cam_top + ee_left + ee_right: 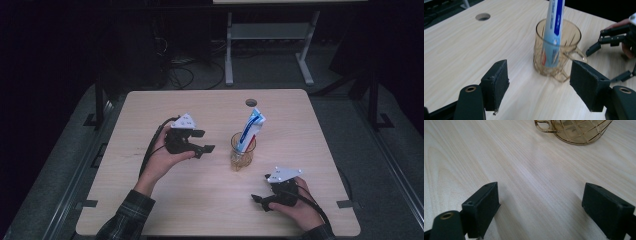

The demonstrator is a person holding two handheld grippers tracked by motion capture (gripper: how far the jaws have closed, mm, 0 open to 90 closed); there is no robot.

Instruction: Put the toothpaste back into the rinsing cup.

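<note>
An amber glass mug (243, 155) stands near the middle of the wooden table (150, 200). A blue, white and red toothpaste tube (251, 129) stands upright in it and leans slightly right. My left gripper (204, 141) is held left of the mug, open, jaws pointing at it with nothing between them. In the left gripper view the mug (564, 53) and tube (553, 32) sit just beyond the open pads (497, 83). My right gripper (261, 188) rests low at the front right, open and empty. The right gripper view shows the mug's base and handle (579, 131) ahead of the gripper (541, 205).
A round cable hole (250, 102) sits in the table behind the mug. Beyond the far edge, a white desk frame (270, 40) and cables lie on the dark floor. Bare tabletop stretches left and in front of the mug. The right gripper (609, 37) appears past the mug in the left gripper view.
</note>
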